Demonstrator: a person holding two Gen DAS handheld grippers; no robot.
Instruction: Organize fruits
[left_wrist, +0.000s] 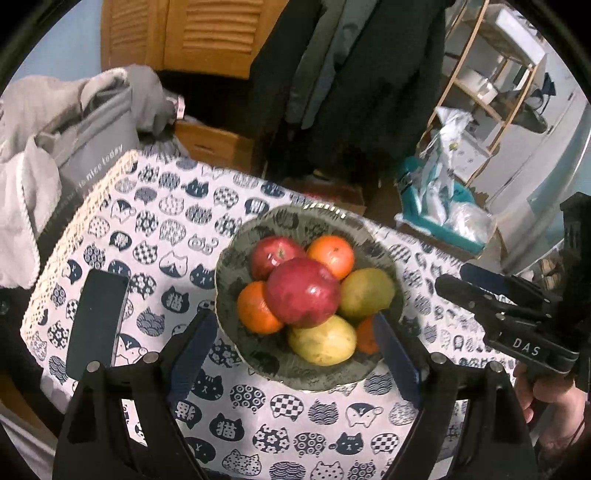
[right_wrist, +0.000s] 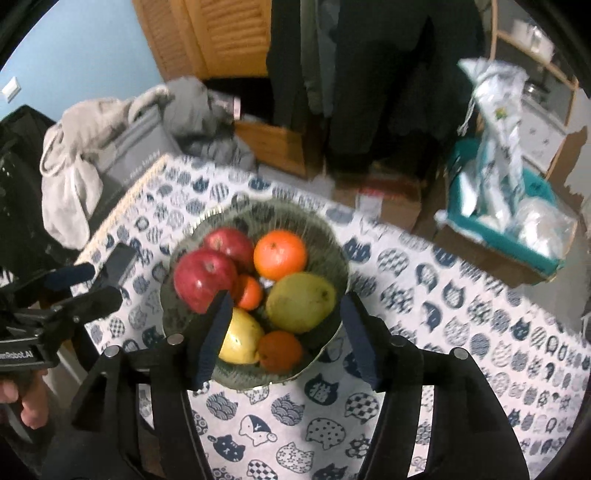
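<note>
The fruits (left_wrist: 303, 291) are piled in the bowl (left_wrist: 369, 229) on the worktop (left_wrist: 177, 206). Both claws, left (left_wrist: 295, 350) and right (right_wrist: 284, 332), are held apart and empty, just above the bowl's near rim. Neither is seen to be nearer.
</note>
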